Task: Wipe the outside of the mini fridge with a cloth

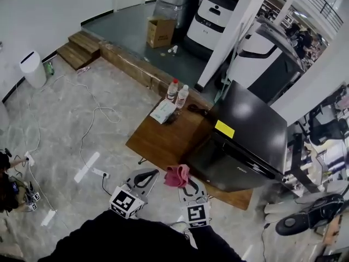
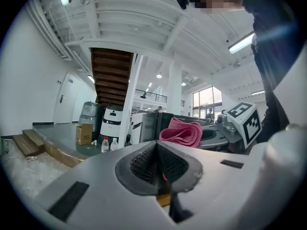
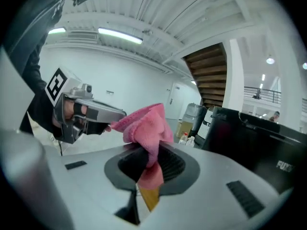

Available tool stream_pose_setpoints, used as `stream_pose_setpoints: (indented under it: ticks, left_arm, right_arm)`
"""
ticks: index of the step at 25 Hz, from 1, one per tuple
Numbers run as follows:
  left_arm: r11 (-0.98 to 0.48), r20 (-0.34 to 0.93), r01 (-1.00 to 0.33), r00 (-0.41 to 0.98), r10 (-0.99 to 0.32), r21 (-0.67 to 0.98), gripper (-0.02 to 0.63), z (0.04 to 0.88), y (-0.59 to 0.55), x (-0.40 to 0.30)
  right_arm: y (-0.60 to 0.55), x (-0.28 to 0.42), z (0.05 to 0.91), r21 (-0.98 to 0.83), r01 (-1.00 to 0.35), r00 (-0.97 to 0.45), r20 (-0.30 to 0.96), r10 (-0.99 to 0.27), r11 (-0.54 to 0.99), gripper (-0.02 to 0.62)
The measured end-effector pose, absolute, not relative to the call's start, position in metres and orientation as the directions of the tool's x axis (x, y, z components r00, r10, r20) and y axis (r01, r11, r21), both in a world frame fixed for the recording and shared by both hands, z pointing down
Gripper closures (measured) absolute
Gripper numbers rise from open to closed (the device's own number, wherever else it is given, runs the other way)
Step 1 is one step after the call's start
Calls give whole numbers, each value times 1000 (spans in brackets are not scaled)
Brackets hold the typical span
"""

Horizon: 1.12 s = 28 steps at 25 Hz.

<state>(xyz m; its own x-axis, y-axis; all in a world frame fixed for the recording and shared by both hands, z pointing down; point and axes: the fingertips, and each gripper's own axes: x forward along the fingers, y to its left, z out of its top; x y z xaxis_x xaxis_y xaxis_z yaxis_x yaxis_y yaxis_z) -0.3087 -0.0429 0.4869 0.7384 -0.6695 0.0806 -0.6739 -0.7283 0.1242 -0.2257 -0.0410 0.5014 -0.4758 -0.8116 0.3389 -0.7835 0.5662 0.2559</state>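
The black mini fridge (image 1: 248,132) with a yellow sticker stands on a low wooden table (image 1: 163,141); it also shows as the fridge (image 3: 249,138) in the right gripper view. A pink cloth (image 1: 177,175) hangs just off the table's near edge, left of the fridge's front. My right gripper (image 1: 188,185) is shut on it, and the cloth (image 3: 144,126) bunches up out of the jaws. My left gripper (image 1: 146,174) sits close beside it on the left, shut (image 2: 157,145) with nothing in it. The cloth (image 2: 182,132) shows just right of it.
Two water bottles (image 1: 177,91) and a tissue pack (image 1: 162,112) stand at the table's far end. Cables and a power strip (image 1: 100,172) lie on the floor to the left. A cardboard box (image 1: 161,31), white machines (image 1: 210,18) and wooden steps (image 1: 82,48) lie beyond. A chair base (image 1: 305,217) is at the right.
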Motion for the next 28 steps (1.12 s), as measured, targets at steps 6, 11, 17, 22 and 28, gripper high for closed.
stream_pose_setpoints:
  ticks: [6,11,17,22,28]
  left_arm:
    - [-747,34,-652,756,-654,126,600,458,-70,-380]
    - [-749,2,-648,756,-654,142,600,448,-113,-407]
    - [-757,-7,-644,761,-648,114,600,439,-168,-411]
    - [-771,22,-632,775,-632,77,600,432,-213,-403]
    - [-804,10,-593,805,-593,35,600,424,-268,-373]
  right_arm:
    - [-73,-288,469,136,-861,-459,206,-864,489,532]
    - [-110,-324,450,71,-877,-466,114,-877,475,534]
    - [-168,-346,440,-22,-859,-512,41,-858,512,532]
    - [-225,-342,426,-64,-864,-498,-31,-866,499,532]
    - [-276,-316,436,-149,-873,-465,-30,-885,464,532]
